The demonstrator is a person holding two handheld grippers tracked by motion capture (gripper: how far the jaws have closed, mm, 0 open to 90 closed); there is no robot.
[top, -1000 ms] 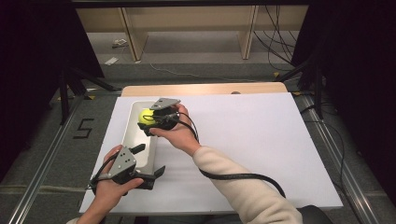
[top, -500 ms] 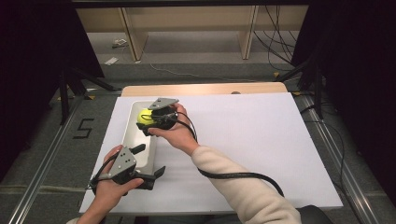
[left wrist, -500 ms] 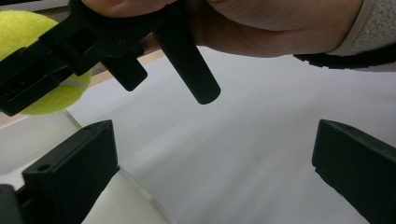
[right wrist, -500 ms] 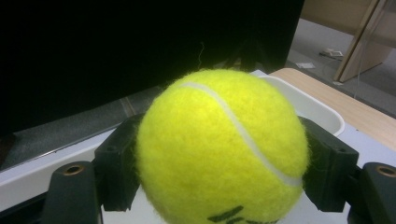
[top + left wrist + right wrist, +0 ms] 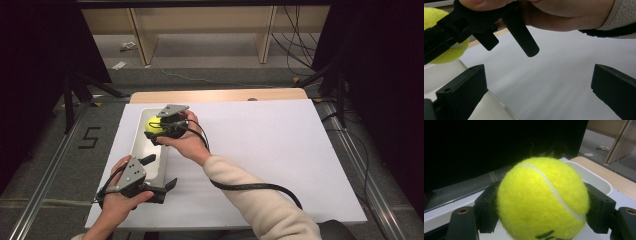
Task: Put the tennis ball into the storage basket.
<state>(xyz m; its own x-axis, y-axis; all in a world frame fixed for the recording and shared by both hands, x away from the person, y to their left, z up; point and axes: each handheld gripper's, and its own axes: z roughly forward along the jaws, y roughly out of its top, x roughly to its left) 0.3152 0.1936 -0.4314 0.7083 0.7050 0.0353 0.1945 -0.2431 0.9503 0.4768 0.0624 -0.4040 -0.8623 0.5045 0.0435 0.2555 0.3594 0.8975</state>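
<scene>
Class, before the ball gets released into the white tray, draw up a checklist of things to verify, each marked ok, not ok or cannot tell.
1. Right gripper shut on the tennis ball, a jaw on each side: ok.
2. Ball over the white tray: ok in the high view.
3. Tray floor under the ball free of other things: cannot tell, the ball and hand hide part of it.
4. Left gripper out of the drop path, at the tray's near end: ok.
5. Left gripper open and holding nothing: ok.
6. Height of the ball above the tray floor: cannot tell.

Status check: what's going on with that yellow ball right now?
Right gripper shut on tennis ball, above white tray. Left gripper open at tray's near end. Nothing in the way.
</scene>
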